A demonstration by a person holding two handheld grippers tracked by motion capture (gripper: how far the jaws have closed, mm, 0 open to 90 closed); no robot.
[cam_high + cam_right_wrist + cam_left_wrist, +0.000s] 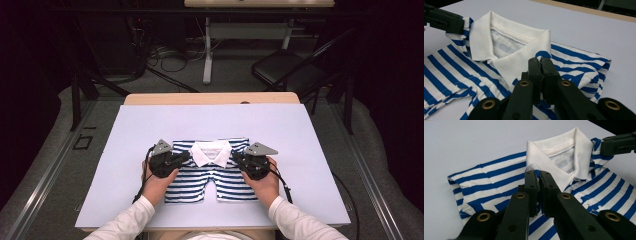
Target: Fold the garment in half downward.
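Two closed claws, our left gripper (pixel 186 156) and right gripper (pixel 235 158), pinch the striped shirt (pixel 210 175) beside its collar (pixel 211 152); uneven pulling could skew the fold.

shirt (pixel 210 172): soft striped knit cloth | collar (pixel 211 153): ribbed white cloth | table (pixel 150 130): smooth matt | gripper bodies: matt black plastic

room's looking dark | black chair (pixel 287 70) sitting back right | cables (pixel 167 57) lying on grey floor (pixel 45 175) | second table (pixel 257 4) standing behind
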